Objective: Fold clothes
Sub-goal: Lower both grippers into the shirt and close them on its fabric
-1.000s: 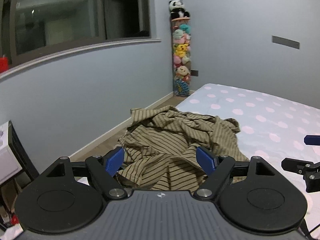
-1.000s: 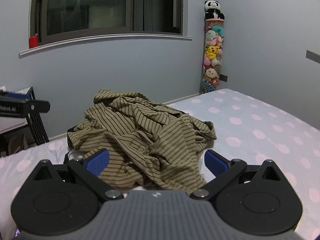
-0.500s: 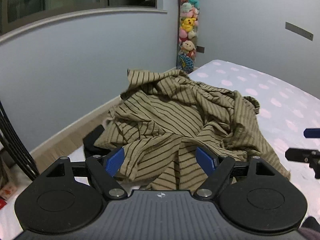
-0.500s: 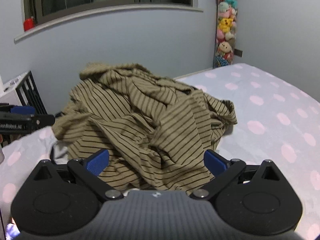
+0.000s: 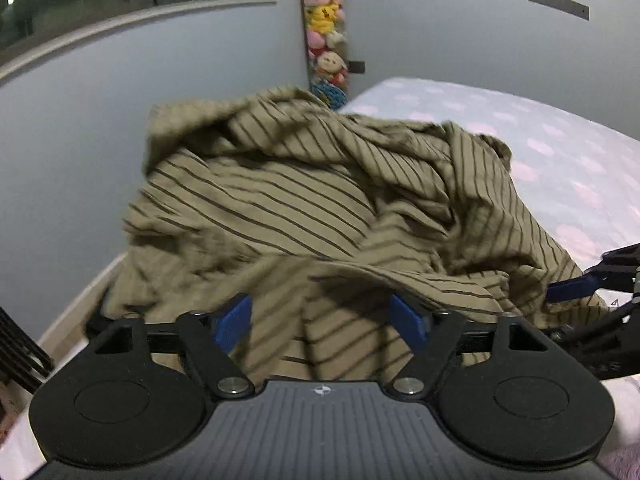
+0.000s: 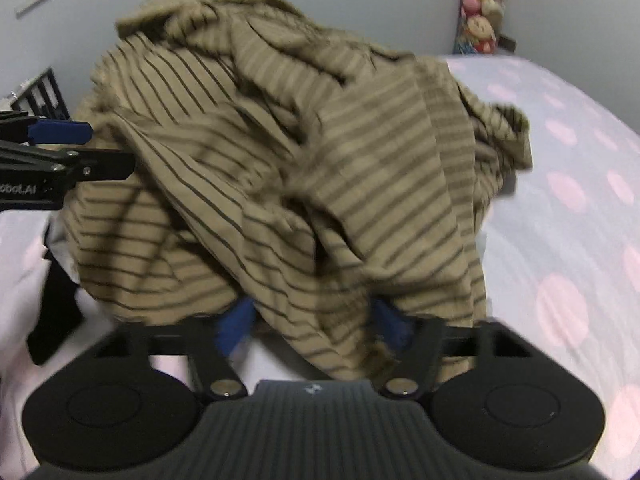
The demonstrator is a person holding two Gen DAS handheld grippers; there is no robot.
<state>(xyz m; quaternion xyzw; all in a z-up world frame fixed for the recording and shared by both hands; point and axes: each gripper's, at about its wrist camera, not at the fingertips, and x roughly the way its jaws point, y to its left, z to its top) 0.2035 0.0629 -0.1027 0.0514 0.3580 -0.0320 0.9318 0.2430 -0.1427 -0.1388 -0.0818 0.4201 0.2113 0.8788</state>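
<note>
We see a tan cotton garment with thin dark stripes lying in a crumpled heap on the bed with the lilac sheet with pink dots, close to the bed's edge near the grey wall. It is not folded now. The left gripper has its blue fingers spread wide, with cloth lying between them but not pinched. The right gripper also stands spread, and the hem of the heap hangs over its fingers, so they are half covered.

We judge the fabric to be light, soft and limp – it will sag and slide, and it has no stiffness to keep a shape. A good hold would be at a seam, a hem or a shoulder corner, one in each gripper, so the cloth can hang flat.

Much is hard to read: the folds hide collar and sleeves, motion blur smears the stripes, and a black thing under the heap's left side we cannot identify – only its edge shows
</note>
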